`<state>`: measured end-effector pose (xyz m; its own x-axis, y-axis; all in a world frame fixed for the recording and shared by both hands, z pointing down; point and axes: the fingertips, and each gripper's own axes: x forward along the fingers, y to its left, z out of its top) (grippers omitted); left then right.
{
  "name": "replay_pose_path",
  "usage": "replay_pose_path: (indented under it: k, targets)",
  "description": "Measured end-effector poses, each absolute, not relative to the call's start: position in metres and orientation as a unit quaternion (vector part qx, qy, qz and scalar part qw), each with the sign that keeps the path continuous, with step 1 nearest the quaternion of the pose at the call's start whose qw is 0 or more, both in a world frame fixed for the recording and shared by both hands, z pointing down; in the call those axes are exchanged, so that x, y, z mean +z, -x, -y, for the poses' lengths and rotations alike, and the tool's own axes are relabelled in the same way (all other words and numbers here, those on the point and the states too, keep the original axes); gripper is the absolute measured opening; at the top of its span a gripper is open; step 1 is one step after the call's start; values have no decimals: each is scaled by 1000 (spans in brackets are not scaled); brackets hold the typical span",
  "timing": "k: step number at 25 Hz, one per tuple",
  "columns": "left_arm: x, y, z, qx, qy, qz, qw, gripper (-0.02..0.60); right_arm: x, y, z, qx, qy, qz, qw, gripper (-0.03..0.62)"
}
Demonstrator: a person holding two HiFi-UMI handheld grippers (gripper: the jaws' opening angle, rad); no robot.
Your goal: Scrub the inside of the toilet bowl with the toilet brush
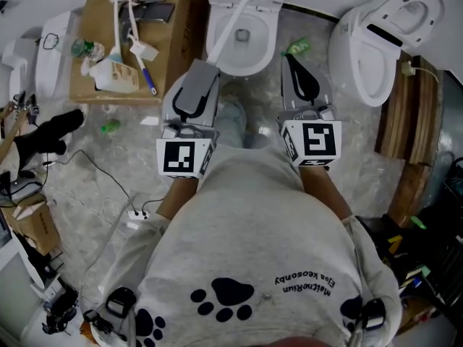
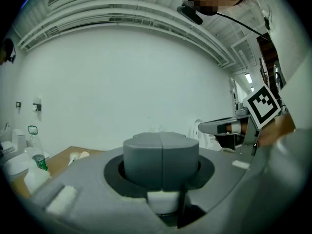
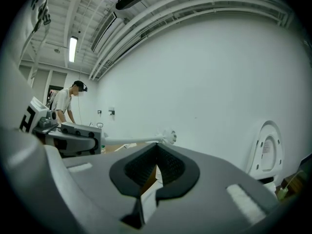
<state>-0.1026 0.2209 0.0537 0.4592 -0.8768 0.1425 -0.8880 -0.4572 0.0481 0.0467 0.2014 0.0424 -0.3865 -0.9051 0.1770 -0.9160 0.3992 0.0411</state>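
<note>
Left gripper (image 1: 201, 69) and right gripper (image 1: 291, 60) are both fully closed and empty. The brush (image 1: 233, 22) leans in the bowl (image 1: 269, 45), ungripped. Risk: closed jaws reaching the handle would knock it aside.

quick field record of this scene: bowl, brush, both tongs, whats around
toilet bowl: ahead of both tongs, open
toilet brush: white, resting in the bowl, not held
left tongs: shut, empty
right tongs: shut, empty
cardboard box: left of the bowl, carries other brushes and a bottle
second toilet: right of the bowl
</note>
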Motion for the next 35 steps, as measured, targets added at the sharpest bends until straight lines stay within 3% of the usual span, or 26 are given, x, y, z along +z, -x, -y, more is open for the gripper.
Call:
replay_pose_path:
  k: [21,35]
  targets:
    - [115,140,-71,109,-867,476,99,152,74,-7,-51,52,-566,813,126,-2]
    - [156,120,-17,135,-885,428,125,152,114,-11,-11,84,-592,787,155,-2]
